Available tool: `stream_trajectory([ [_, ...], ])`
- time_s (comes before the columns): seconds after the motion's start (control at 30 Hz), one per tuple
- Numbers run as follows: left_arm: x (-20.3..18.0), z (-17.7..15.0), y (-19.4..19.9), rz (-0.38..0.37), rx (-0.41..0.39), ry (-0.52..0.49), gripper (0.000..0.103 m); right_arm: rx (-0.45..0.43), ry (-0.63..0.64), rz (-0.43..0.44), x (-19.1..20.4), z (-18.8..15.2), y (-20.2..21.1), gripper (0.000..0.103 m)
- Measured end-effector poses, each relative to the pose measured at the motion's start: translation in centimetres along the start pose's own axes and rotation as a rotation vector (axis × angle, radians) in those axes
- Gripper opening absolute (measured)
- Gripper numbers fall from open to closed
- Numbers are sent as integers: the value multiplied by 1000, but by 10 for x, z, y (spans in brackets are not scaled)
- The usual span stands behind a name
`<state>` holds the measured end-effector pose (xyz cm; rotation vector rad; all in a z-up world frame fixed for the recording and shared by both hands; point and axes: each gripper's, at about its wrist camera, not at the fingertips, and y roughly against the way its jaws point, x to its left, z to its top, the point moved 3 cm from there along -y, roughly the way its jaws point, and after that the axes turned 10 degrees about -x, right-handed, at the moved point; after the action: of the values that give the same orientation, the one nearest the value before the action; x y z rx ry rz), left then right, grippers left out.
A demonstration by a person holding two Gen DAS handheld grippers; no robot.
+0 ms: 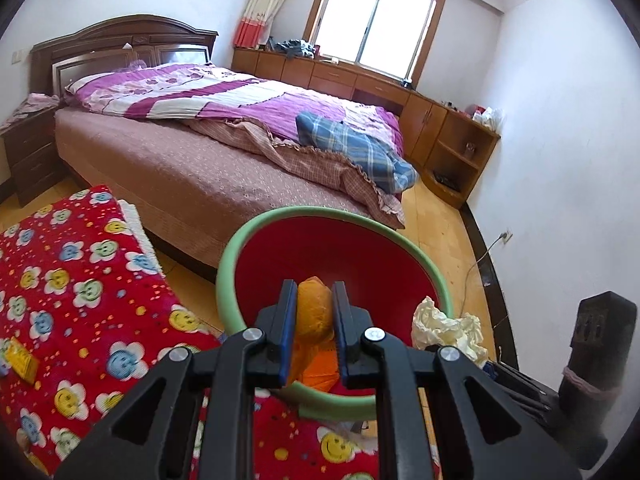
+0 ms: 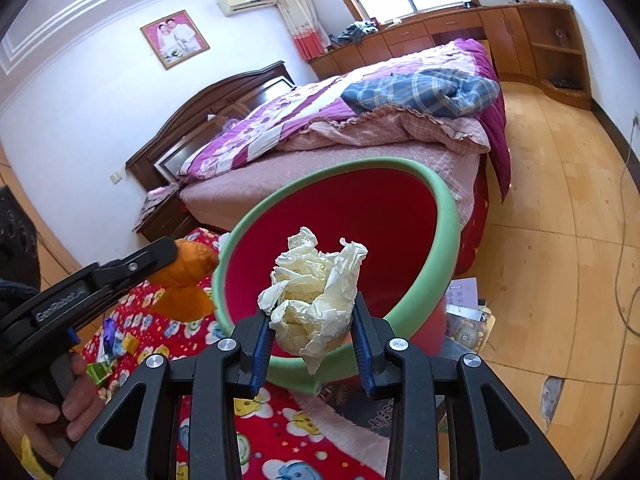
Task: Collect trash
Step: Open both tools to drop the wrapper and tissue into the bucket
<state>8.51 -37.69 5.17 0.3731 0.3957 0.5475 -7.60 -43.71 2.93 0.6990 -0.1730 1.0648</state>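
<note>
Carrying two pieces of trash to the bin [image 1: 240, 252] for release.

Left gripper [image 1: 313, 312] is clamped on an orange wad [image 1: 314, 312]; right gripper [image 2: 312, 320] is clamped on crumpled paper [image 2: 316, 296]. Both are held just at the green rim, angled downward, judged so that each piece falls inside the red interior once the jaws part. The bin stands beside a red smiley blanket [image 1: 72, 280], near the bed [image 1: 180, 176]. Small wrappers [image 2: 116, 344] lie on the blanket, uncollected. The two grippers sit close together at the rim; simultaneous release risks contact between them. A cable [image 2: 624, 240] runs along the floor, well apart.
</note>
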Motion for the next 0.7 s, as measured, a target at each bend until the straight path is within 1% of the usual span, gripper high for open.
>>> stream_trajectory([
  [0.2, -4, -6, -16, -8, 25, -21, 17, 15, -17, -3, -9, -1, -9, 39],
  [0.27, -3, -7, -19, -10, 38, -16, 21, 16, -29, 6, -12, -1, -12, 39],
  [0.33, -1, -8, -21, -1, 47, -8, 29, 17, -30, 9, -12, -1, -13, 39],
  [0.4, 0, -8, -21, 9, 48, -3, 35, 18, -24, 7, -11, -1, -14, 40],
  [0.47, 1, -8, -20, 15, 49, 3, 37, 17, -27, 12, -11, -1, -14, 42],
  [0.57, 4, -7, -16, 24, 47, 16, 39, 18, -25, 22, -8, -1, -14, 50],
  [0.6, 7, -7, -13, 29, 44, 23, 40, 17, -21, 25, -6, -1, -14, 53],
  [0.63, 8, -7, -10, 32, 40, 29, 40, 14, -16, 31, -4, -1, -13, 59],
  [0.7, 12, -7, -4, 41, 37, 40, 41, 8, -11, 41, -1, 0, -11, 67],
])
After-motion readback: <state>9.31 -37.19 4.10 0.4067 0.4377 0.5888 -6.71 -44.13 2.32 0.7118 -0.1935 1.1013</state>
